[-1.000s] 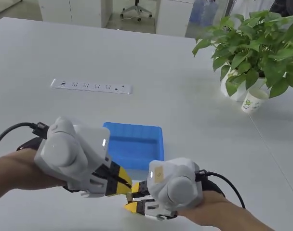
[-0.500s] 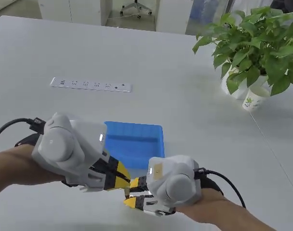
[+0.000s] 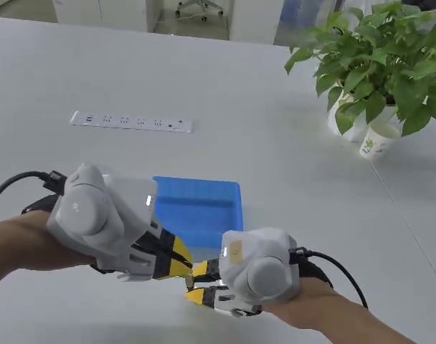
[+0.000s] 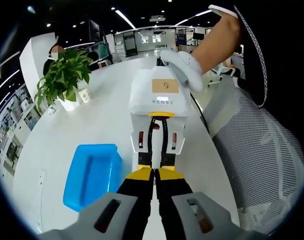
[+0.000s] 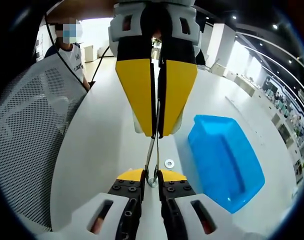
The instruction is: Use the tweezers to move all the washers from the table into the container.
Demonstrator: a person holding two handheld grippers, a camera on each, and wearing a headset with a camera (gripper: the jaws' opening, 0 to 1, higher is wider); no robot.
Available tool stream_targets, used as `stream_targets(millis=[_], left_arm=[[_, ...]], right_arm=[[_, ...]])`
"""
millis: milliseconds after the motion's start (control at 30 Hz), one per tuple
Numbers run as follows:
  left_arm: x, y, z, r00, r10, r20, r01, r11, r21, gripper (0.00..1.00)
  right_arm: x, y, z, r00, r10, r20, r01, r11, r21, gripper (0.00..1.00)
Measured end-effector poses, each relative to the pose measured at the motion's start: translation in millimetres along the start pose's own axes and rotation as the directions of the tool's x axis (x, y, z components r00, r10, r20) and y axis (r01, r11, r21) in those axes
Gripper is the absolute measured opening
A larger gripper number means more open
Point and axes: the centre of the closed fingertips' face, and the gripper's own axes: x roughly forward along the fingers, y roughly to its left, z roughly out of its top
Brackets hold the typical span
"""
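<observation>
The grippers meet tip to tip near the table's front edge. My left gripper (image 3: 176, 259) (image 4: 154, 175) has its yellow jaws shut on thin metal tweezers (image 5: 153, 147). The tweezers run from those jaws, which enter the right gripper view from above, down to my right gripper (image 5: 151, 177) (image 3: 198, 284). The right gripper is shut on their near end. One small washer (image 5: 169, 163) lies on the white table just right of the tweezers. Just beyond the grippers sits the blue container (image 3: 200, 206) (image 4: 89, 175) (image 5: 224, 160), with nothing visible inside it.
A white power strip (image 3: 130, 122) lies on the table far left. A potted plant (image 3: 376, 64) and a paper cup (image 3: 374, 147) stand at the far right. A mesh chair (image 5: 32, 125) is close behind the table's near edge.
The head camera has tipped a little, shifting the scene. Both grippers stay tip to tip and have drifted slightly up toward the container.
</observation>
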Motion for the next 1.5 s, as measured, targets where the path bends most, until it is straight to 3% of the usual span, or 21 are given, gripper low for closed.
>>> stream_targets(millis=[633,833,1500], left_arm=[[4.9,11.6,1.6,0.9998,-0.005,0.018,0.006,0.999,-0.038,0.06],[7.1,15.7,2.9,0.9993,-0.021,0.030,0.023,0.996,-0.082,0.05],[8.8,14.3,2.6,0.9993,-0.033,0.019,0.035,0.996,-0.085,0.05]], right_arm=[[2.0,-3.5,-2.9,1.0000,0.004,-0.004,-0.004,1.000,0.030,0.14],[1.4,-3.0,-3.9,1.0000,0.003,-0.001,-0.003,0.999,0.050,0.16],[-0.5,-5.9,-3.7,1.0000,0.003,0.005,-0.003,0.995,0.104,0.12]])
